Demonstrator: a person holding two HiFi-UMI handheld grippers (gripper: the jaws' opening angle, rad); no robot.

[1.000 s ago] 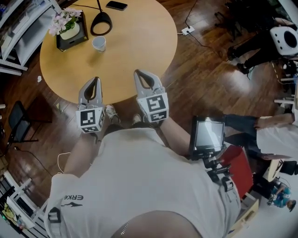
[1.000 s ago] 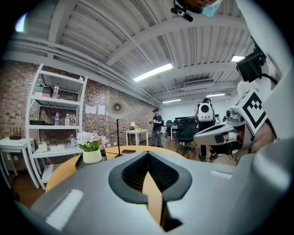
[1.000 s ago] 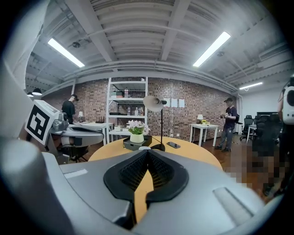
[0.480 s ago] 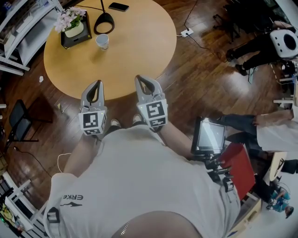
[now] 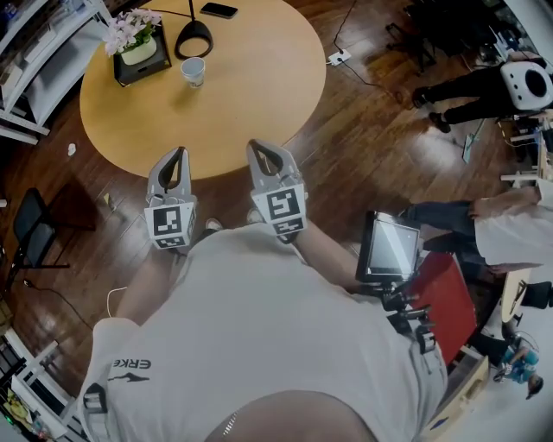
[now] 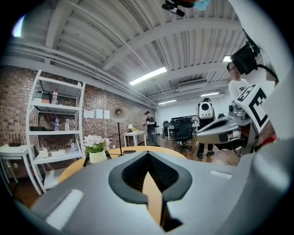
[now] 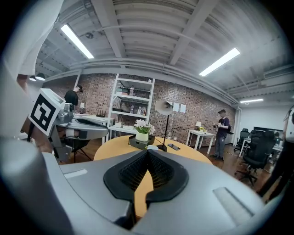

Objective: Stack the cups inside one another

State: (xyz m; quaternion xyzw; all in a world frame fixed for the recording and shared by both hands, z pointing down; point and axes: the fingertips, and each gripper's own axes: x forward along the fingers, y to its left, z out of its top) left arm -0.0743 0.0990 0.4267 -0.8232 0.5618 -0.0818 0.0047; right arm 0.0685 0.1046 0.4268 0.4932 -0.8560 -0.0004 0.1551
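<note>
A single white cup (image 5: pixel 193 71) stands at the far left of the round wooden table (image 5: pixel 259 78), next to a black lamp base (image 5: pixel 193 36). In the right gripper view the cup (image 7: pixel 150 148) peeks just over the jaws. My left gripper (image 5: pixel 177 154) and right gripper (image 5: pixel 259 147) hover side by side over the table's near edge, well short of the cup. Both are shut with nothing between the pads. The left gripper's (image 6: pixel 148 153) jaws point towards the flower pot (image 6: pixel 96 151), and the right gripper's (image 7: pixel 148 151) towards the cup.
White flowers in a pot on a black tray (image 5: pixel 134 43) and a phone (image 5: pixel 218 10) sit at the table's far side. White shelves (image 5: pixel 34 52) stand to the left. A folding chair (image 5: pixel 34 233) is on the wood floor, and people stand at the right (image 5: pixel 510 233).
Both shut grippers have drawn back slightly towards the table's near edge, and the view has shifted a little. The cup stays where it was.
</note>
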